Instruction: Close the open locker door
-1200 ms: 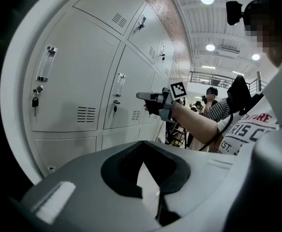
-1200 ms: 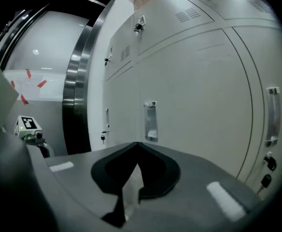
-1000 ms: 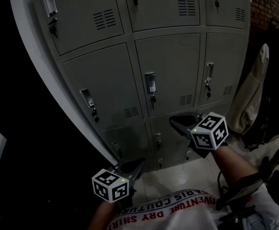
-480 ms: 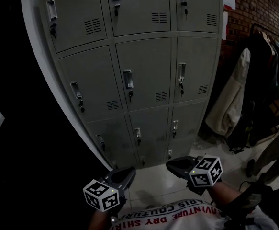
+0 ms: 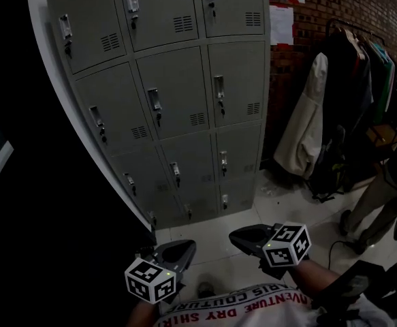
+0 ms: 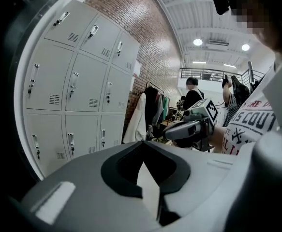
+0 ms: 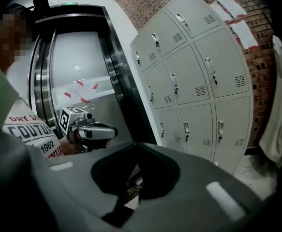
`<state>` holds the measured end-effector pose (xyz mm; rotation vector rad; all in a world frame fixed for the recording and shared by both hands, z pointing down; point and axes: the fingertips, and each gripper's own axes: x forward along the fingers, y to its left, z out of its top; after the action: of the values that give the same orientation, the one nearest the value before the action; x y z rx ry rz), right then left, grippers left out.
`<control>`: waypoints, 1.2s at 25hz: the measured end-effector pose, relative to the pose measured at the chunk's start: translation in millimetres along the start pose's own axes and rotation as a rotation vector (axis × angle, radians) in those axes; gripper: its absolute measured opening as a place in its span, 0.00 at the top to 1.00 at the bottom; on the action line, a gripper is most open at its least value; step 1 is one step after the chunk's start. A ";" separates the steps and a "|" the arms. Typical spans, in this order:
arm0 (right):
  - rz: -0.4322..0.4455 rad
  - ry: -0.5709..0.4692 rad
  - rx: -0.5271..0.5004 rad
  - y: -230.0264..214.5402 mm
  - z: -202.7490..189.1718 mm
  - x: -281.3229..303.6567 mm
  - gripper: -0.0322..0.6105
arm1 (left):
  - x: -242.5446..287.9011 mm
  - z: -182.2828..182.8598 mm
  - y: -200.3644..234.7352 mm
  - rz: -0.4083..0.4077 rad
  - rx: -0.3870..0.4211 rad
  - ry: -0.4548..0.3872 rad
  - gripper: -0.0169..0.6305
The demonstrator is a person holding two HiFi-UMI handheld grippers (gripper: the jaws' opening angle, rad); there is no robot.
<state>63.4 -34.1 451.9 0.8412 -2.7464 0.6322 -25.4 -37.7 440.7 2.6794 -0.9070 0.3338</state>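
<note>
A grey bank of lockers (image 5: 174,94) stands ahead of me, and also shows in the left gripper view (image 6: 78,86) and the right gripper view (image 7: 199,81). Every door in view lies flush with its frame; none stands ajar. My left gripper (image 5: 188,246) hangs low by my shirt, well short of the lockers, jaws together and holding nothing. My right gripper (image 5: 235,236) is level with it, jaws also together and holding nothing. Each gripper appears in the other's view: the right gripper (image 6: 168,133) and the left gripper (image 7: 112,129).
A rack of coats and jackets (image 5: 321,114) stands against the brick wall (image 5: 300,26) right of the lockers. A person's legs (image 5: 372,199) are at the far right on the tiled floor (image 5: 287,206). Steel lift doors (image 7: 75,76) are to the lockers' left.
I have stepped back from the lockers, which now look smaller and farther left. The right gripper has dropped from near the lower locker doors to beside my body. The coat rack has come into view.
</note>
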 end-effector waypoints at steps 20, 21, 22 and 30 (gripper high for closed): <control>0.025 -0.047 -0.022 46.7 -1.2 -24.9 0.95 | -25.7 -0.2 -46.8 -0.005 -0.013 -0.016 0.97; 0.026 -0.046 -0.023 47.3 -1.0 -24.9 0.95 | -26.1 1.0 -47.3 -0.006 -0.009 -0.017 0.97; 0.026 -0.046 -0.023 47.8 -1.0 -24.9 0.95 | -26.4 2.3 -47.9 -0.008 -0.007 -0.019 0.97; 0.022 -0.055 -0.018 47.2 -1.5 -29.3 0.95 | -25.0 6.7 -53.3 -0.012 0.008 -0.023 0.97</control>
<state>60.5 16.1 428.2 0.8381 -2.8100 0.5954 -10.8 14.2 416.2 2.7003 -0.8980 0.3054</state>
